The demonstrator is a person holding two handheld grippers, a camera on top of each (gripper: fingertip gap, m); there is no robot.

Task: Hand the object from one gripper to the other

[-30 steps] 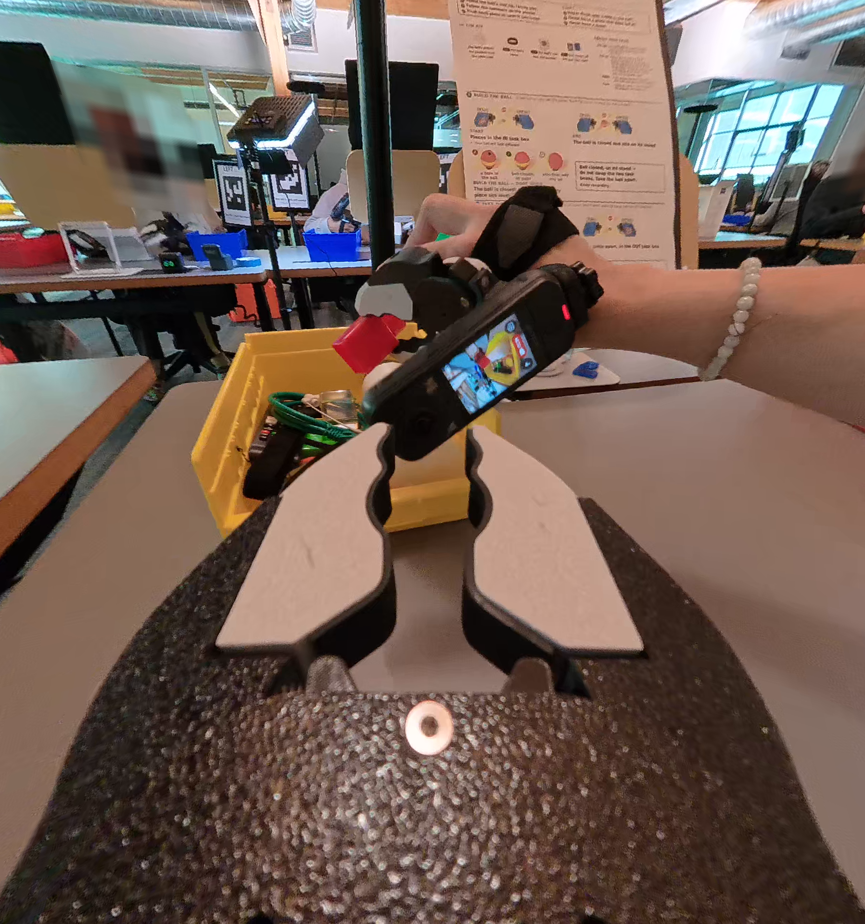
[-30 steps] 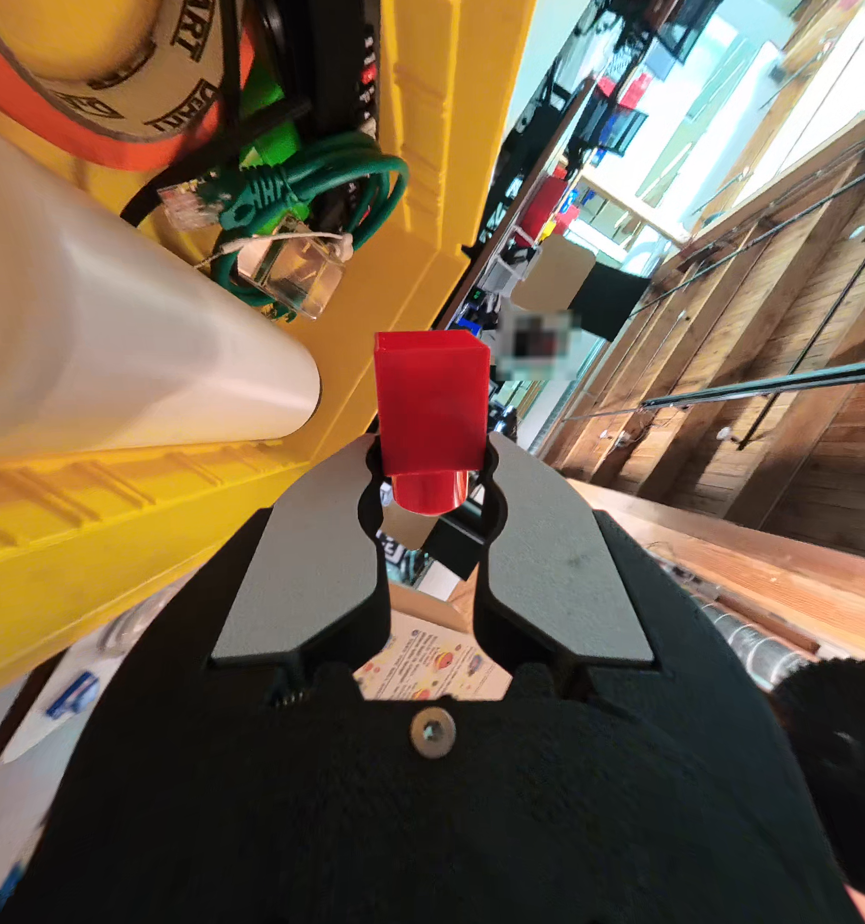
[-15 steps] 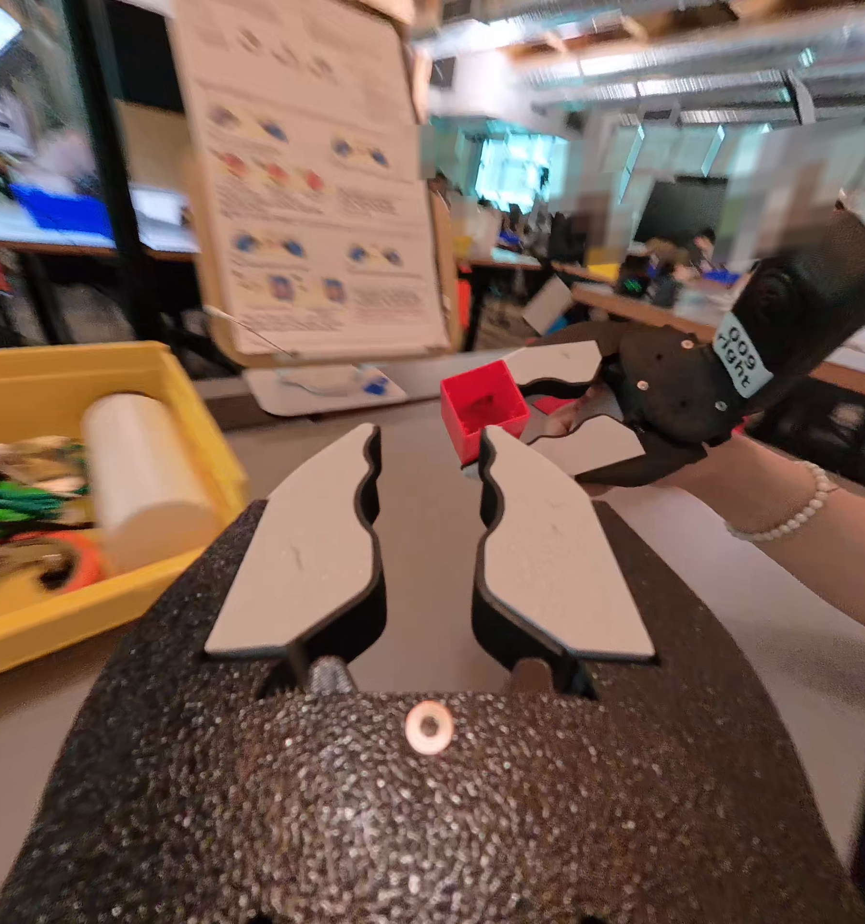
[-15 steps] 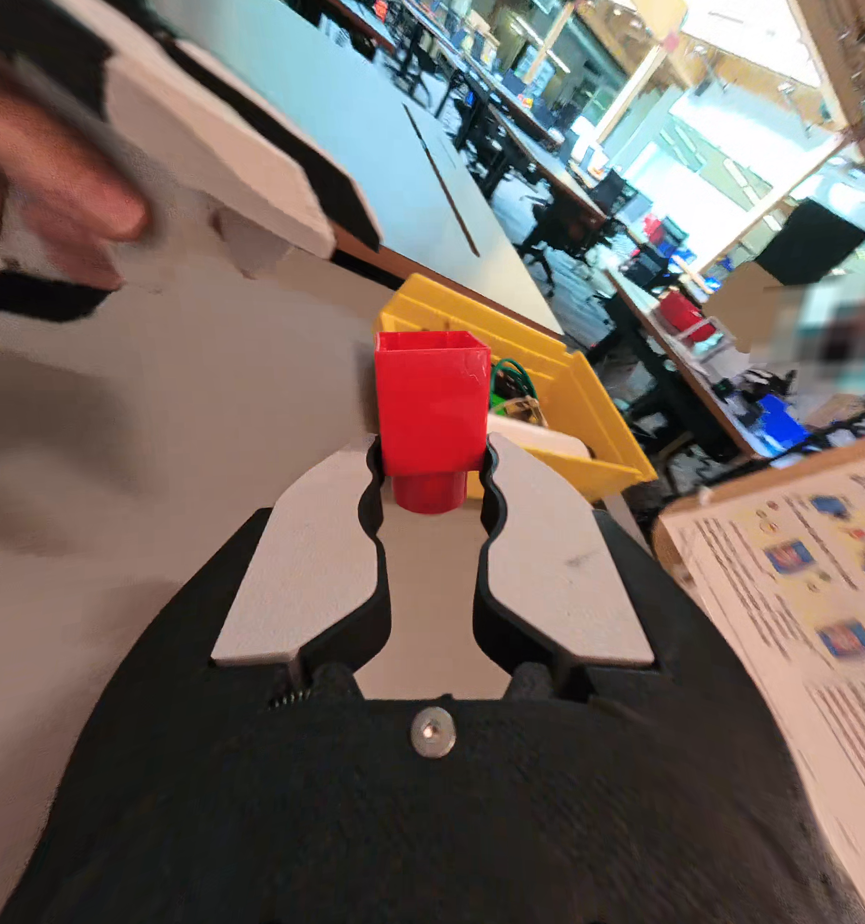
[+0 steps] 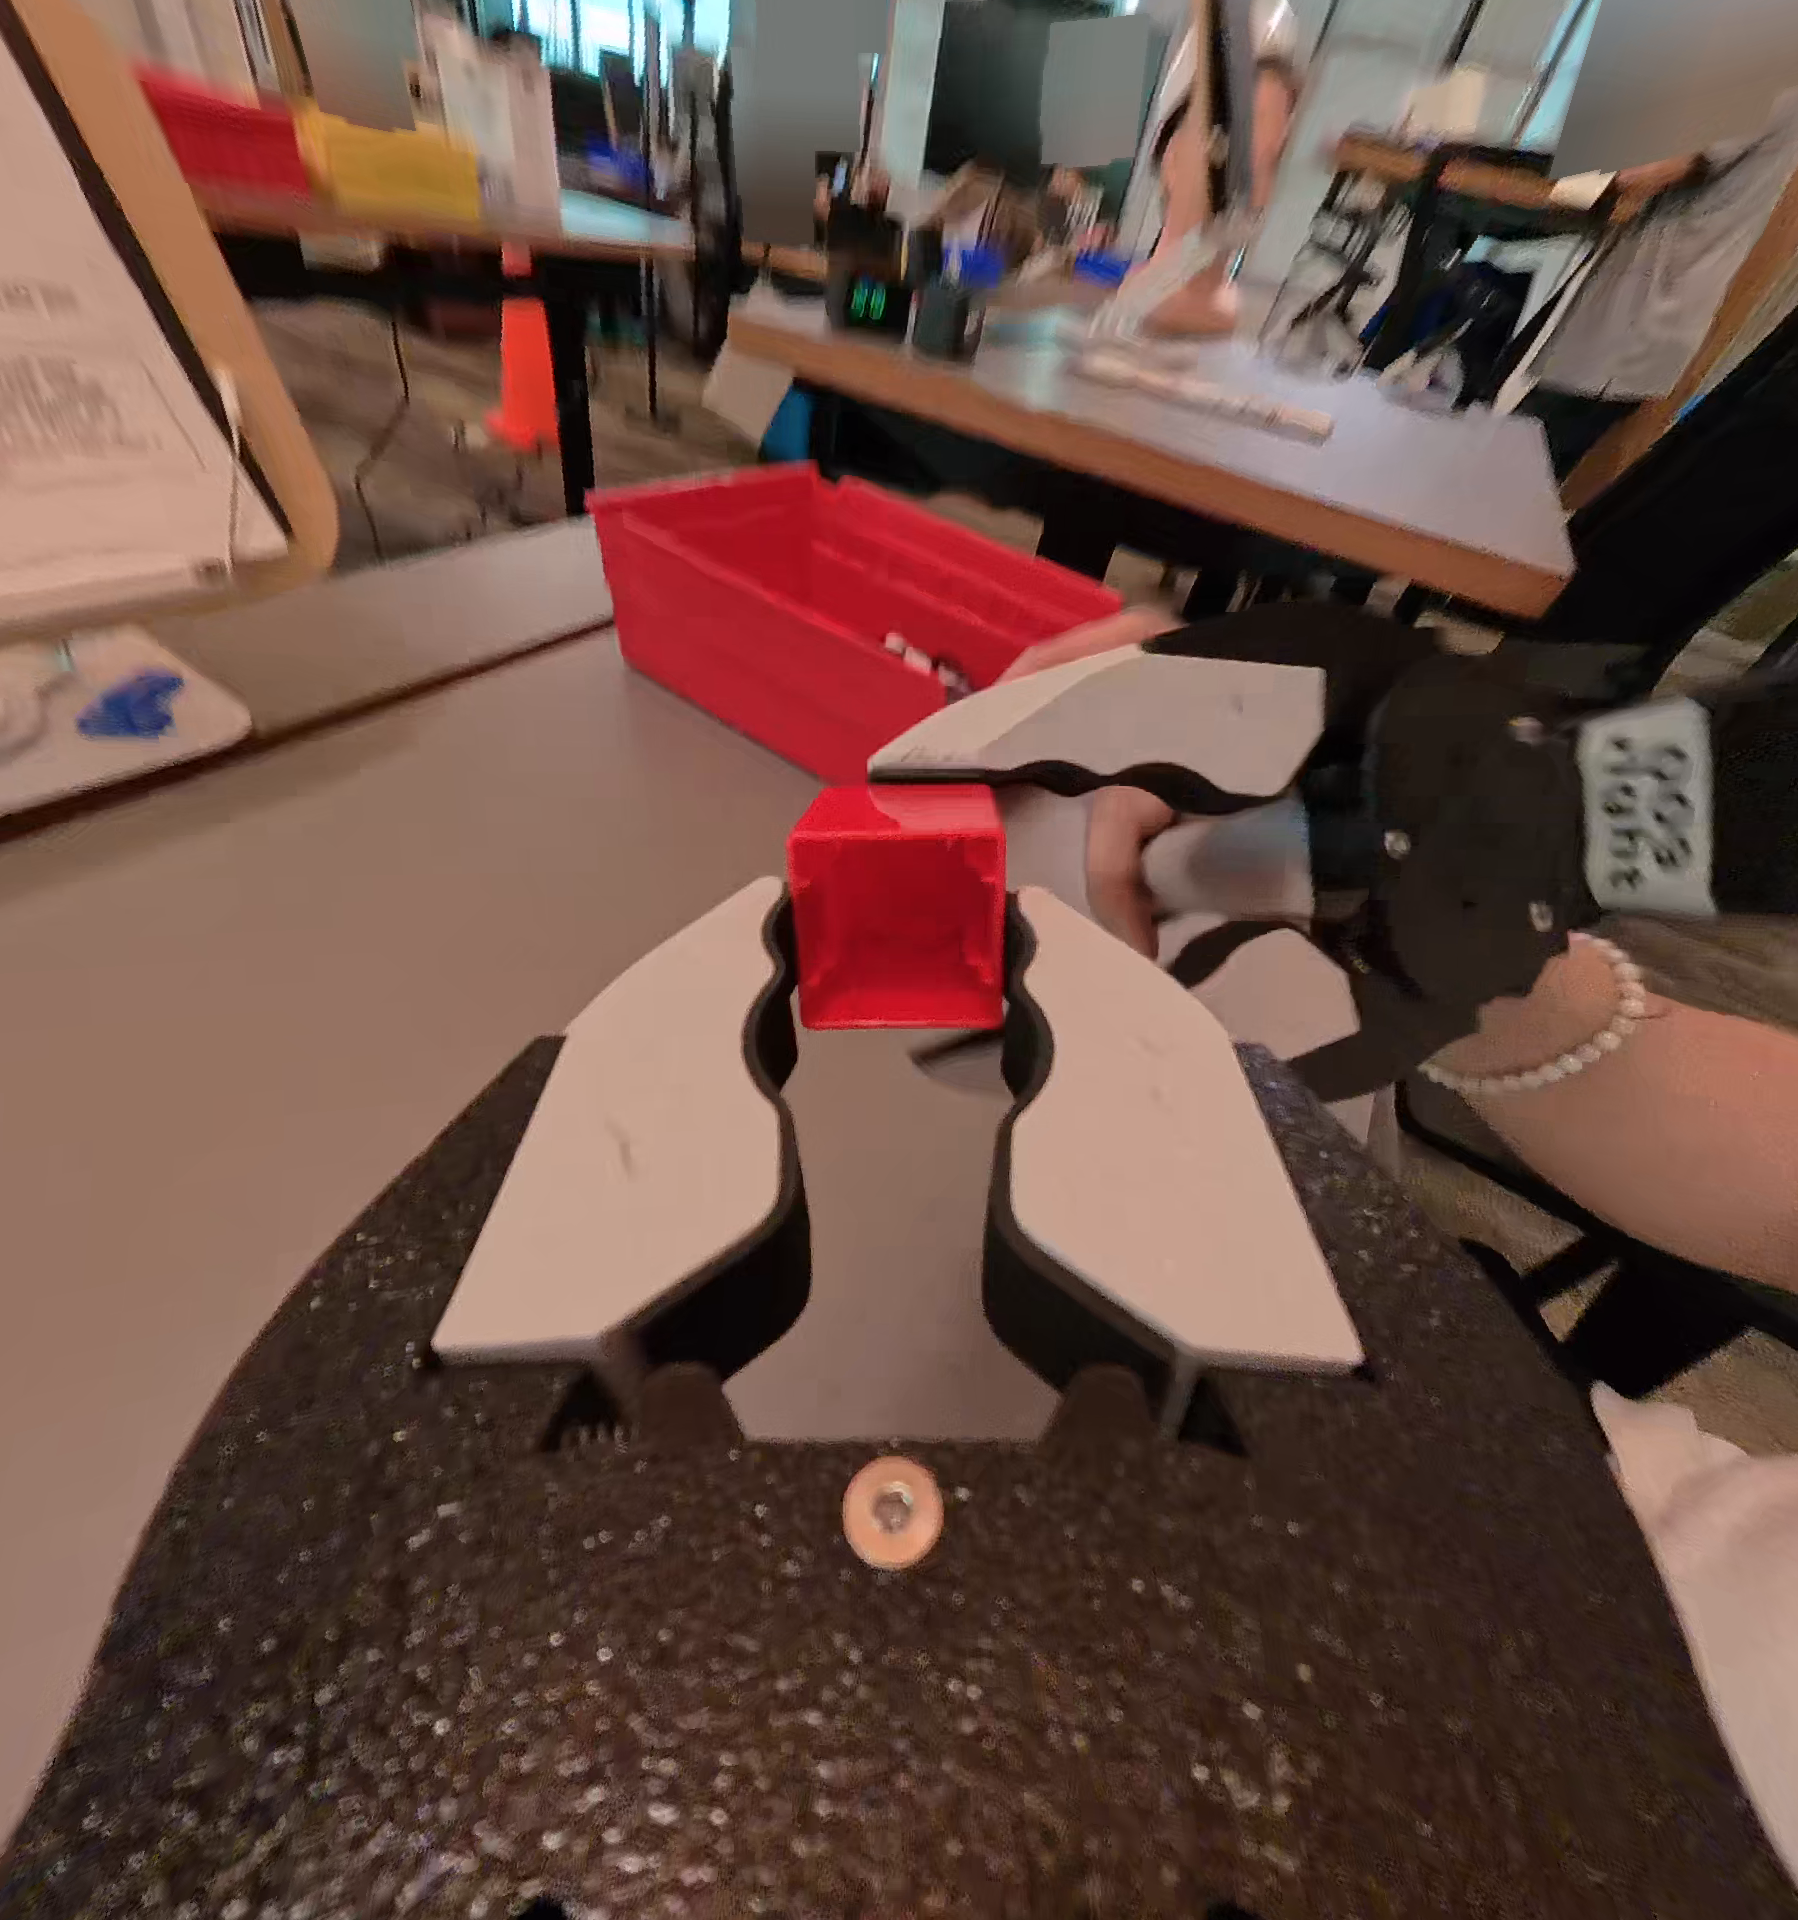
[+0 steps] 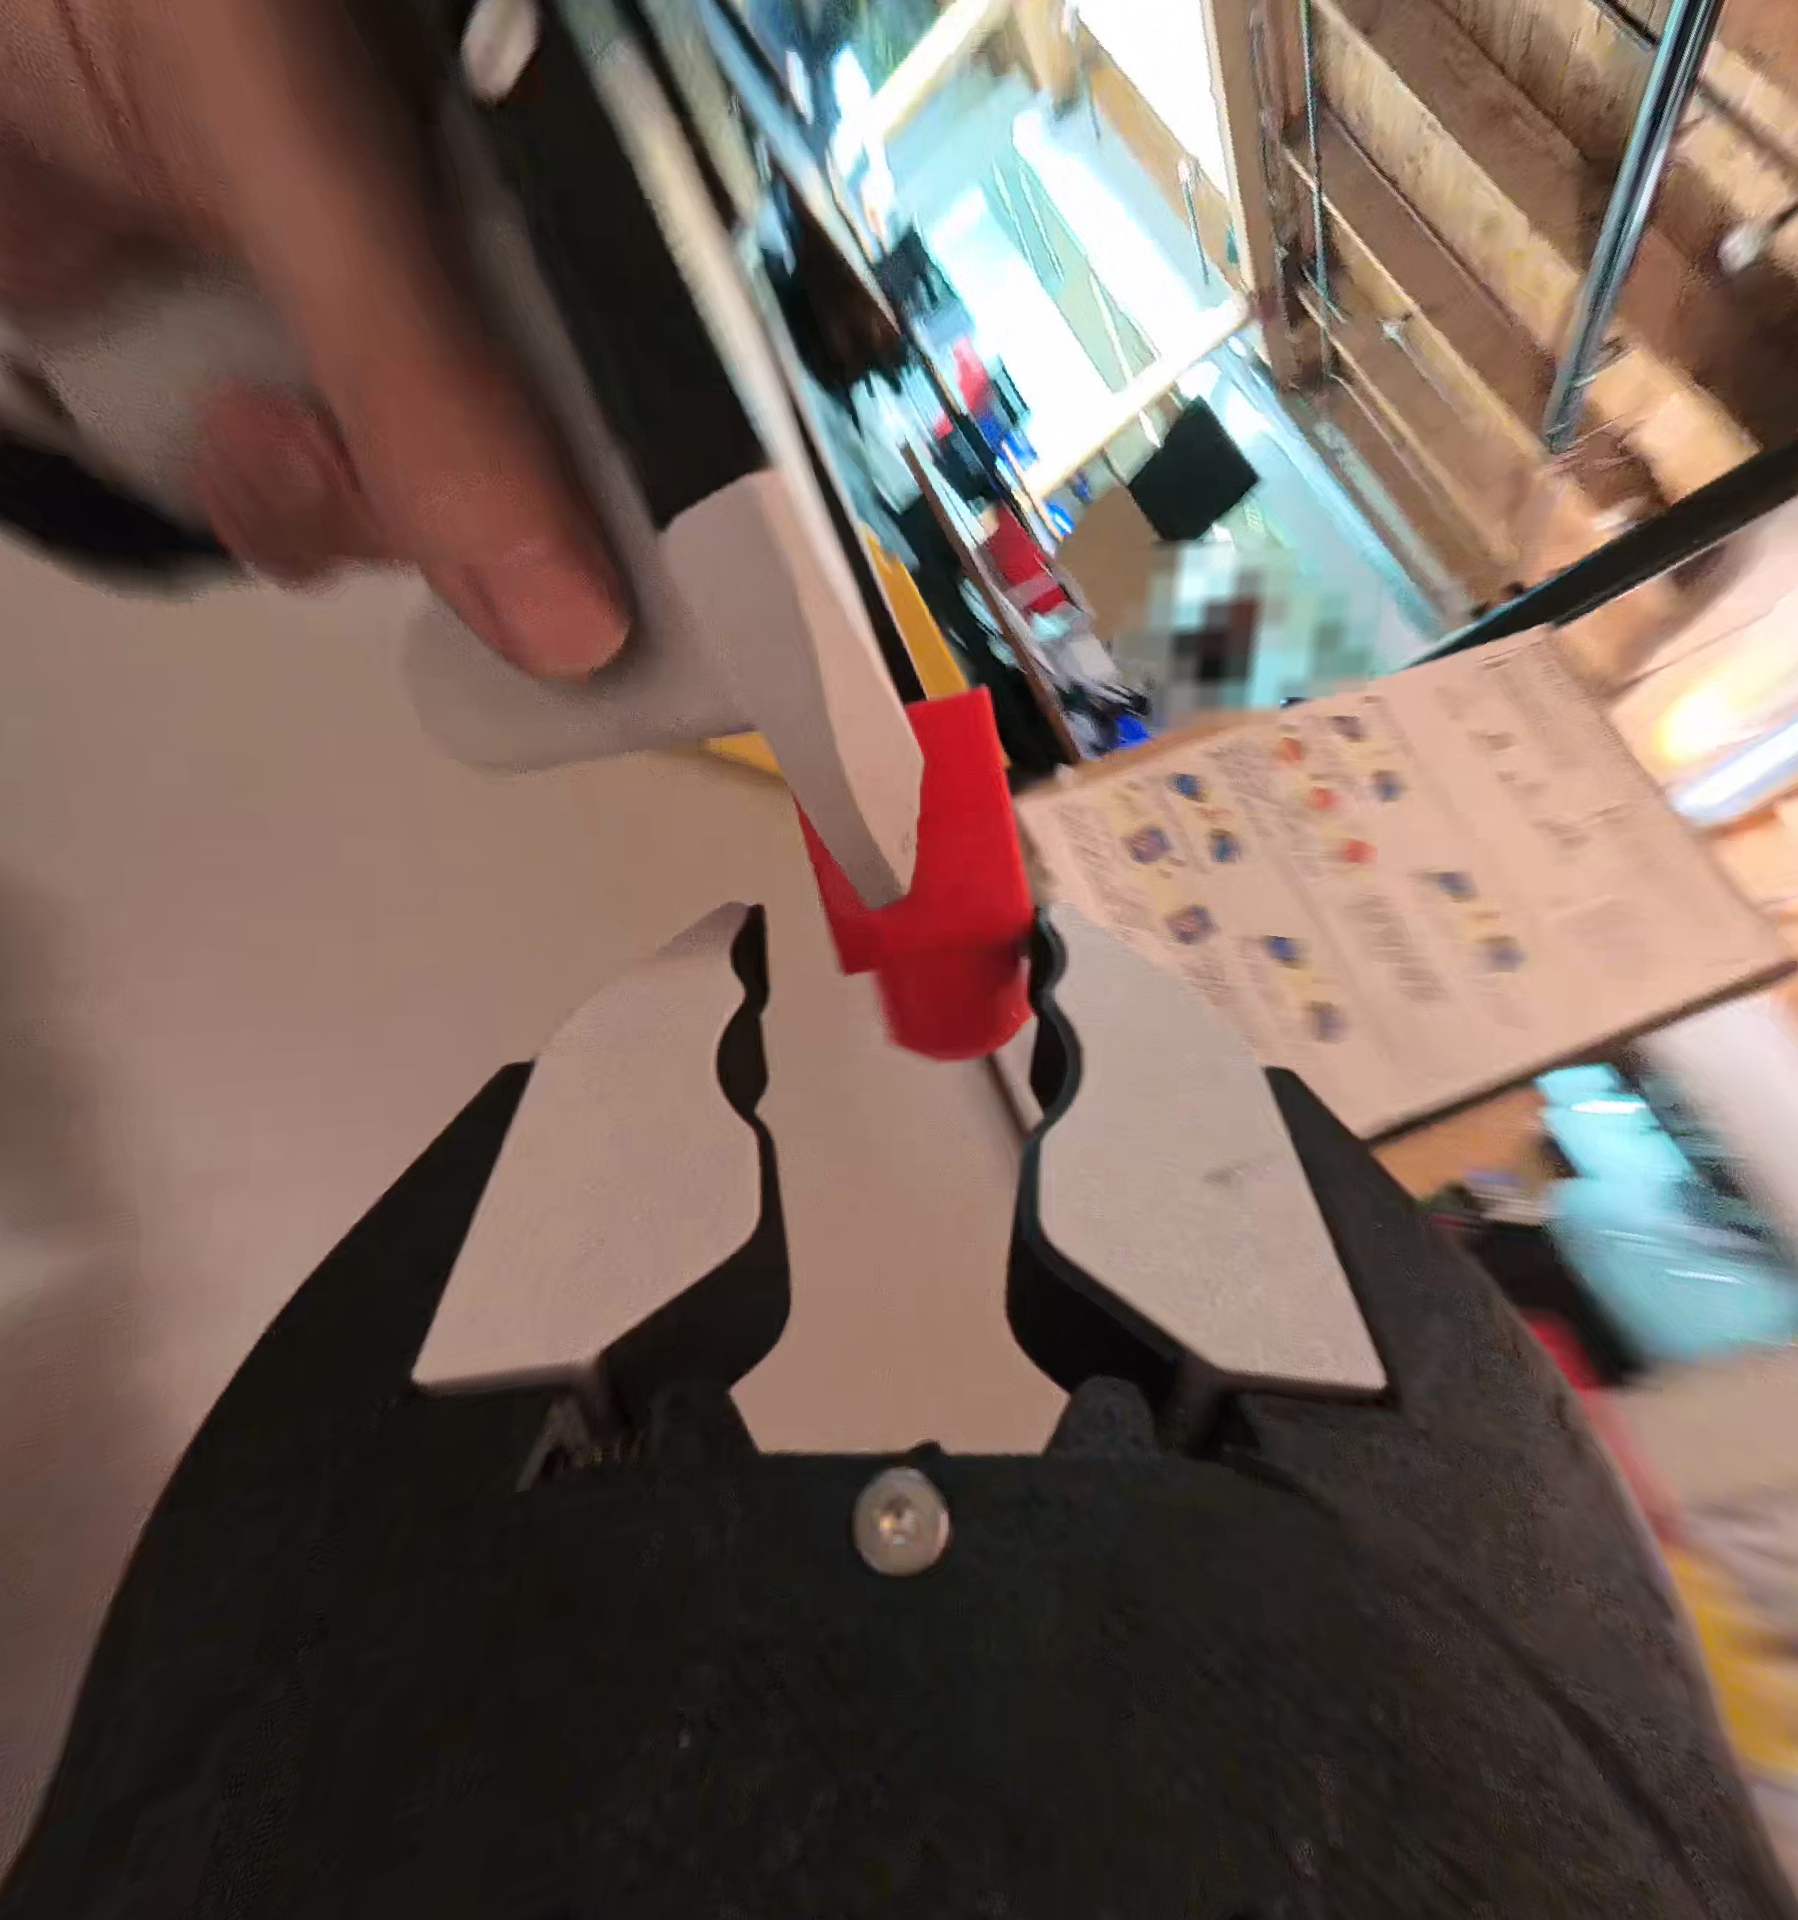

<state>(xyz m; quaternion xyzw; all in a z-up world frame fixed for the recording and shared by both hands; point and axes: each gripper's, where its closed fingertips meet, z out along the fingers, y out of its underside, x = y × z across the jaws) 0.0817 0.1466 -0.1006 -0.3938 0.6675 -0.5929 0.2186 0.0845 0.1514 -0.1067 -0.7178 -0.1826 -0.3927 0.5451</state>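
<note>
Red block (image 5: 895,914) sits squarely between our left gripper's (image 5: 895,940) tips, which pinch it on both side faces above the grey table (image 5: 303,935). Our right gripper (image 6: 895,935) has its jaws spread apart: only its right finger (image 6: 1175,1164) touches the block's round stub, and the left finger stands clear. Seen from the right wrist, one left-gripper finger (image 6: 853,748) lies across the block's face. We judge the handover nearly made. To finish well, we should hold the left grip firm and draw the right gripper straight back along its own axis, without brushing the stub. Farther off, a red bin (image 5: 833,613) rests on the table
</note>
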